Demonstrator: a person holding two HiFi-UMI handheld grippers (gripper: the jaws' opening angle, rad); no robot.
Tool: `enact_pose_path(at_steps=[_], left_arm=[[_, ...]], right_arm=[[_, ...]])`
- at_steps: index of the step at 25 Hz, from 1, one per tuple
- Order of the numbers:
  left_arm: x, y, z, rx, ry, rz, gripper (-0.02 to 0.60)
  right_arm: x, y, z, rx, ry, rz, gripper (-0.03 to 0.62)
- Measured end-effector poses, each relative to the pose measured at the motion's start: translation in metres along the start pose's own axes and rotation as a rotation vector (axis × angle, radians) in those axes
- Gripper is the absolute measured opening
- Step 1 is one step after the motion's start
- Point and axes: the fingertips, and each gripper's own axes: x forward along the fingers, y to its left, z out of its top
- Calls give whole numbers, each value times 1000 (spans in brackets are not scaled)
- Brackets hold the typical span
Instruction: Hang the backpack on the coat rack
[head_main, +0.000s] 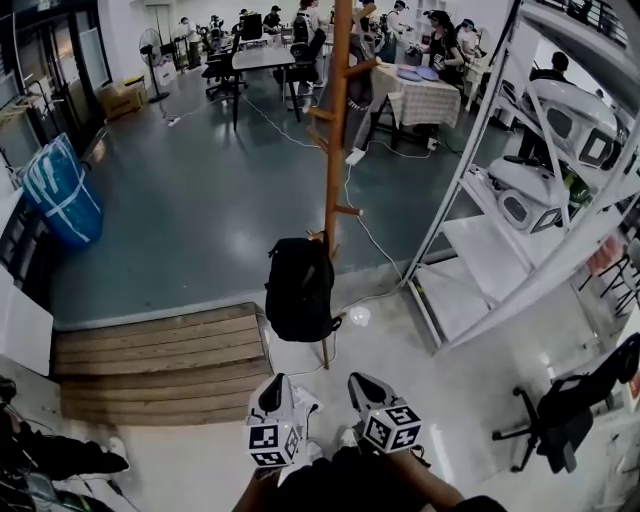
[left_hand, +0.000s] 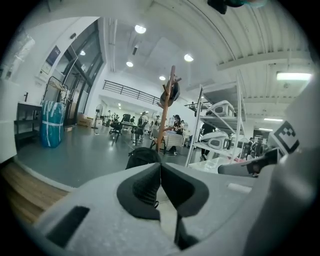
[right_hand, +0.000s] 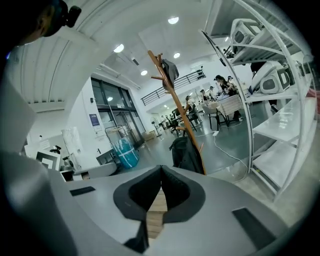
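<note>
The black backpack (head_main: 300, 290) hangs against the wooden coat rack (head_main: 337, 130), up by a low peg and off the floor. It also shows in the left gripper view as the backpack (left_hand: 142, 156) in front of the coat rack (left_hand: 167, 105), and in the right gripper view as the backpack (right_hand: 186, 152) on the coat rack (right_hand: 175, 100). My left gripper (head_main: 275, 388) and right gripper (head_main: 362, 384) sit side by side at the bottom of the head view, well short of the backpack. Both have their jaws shut together with nothing between them.
White metal shelving (head_main: 520, 230) with white machines stands to the right of the rack. A wooden platform (head_main: 160, 365) lies at left, a blue bag (head_main: 62, 195) behind it. A black office chair (head_main: 570, 410) is at lower right. A white cable (head_main: 375, 245) crosses the floor. People sit at tables at the back.
</note>
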Motion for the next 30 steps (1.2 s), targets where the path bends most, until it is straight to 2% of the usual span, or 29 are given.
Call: enact_pose_path(at_steps=[8,15,21,30], left_arm=[[-12,-21,1,79,5,21,19],[-13,-32,-5,91,10,59,20],[-8,-39,-1,63,-1,57,20],[0,-46,-9,68,4,48,20]], right_arm=[[-20,-5,18,-27,-33,2,12],[-19,-16,16,-37,-25,21,12],[-16,-21,15,-42,-2,31,11],[-14,-29,14,-25,8,38,11]])
